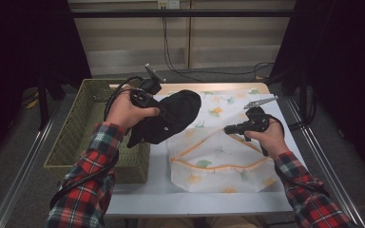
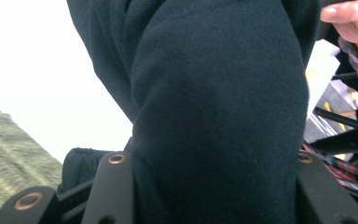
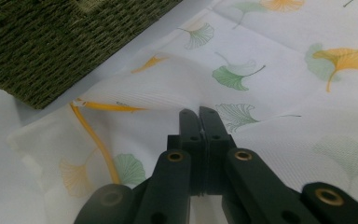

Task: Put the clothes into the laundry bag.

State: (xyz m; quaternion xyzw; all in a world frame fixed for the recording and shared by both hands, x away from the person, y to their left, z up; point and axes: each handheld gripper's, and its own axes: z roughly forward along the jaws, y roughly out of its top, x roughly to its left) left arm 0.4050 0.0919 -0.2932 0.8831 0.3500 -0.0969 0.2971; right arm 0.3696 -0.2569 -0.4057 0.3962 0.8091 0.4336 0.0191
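Left gripper (image 1: 164,110) clamps bunched black garment (image 1: 171,116), carried clear of wicker basket (image 1: 83,133). Right gripper (image 3: 199,114), jaws shut, pinches mesh laundry bag (image 1: 218,156) upper layer, lifting zipper mouth open for loading.

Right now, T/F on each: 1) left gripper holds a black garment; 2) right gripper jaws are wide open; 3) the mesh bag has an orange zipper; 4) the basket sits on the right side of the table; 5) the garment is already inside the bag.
1) True. The left gripper is clamped on the black garment.
2) False. The right gripper has its jaws shut, pinching the fabric of the mesh bag at its opening.
3) True. An orange zipper runs along the bag's opening.
4) False. The woven basket sits at the table's left edge.
5) False. The garment hangs above the table, between the basket and the bag, outside the bag.
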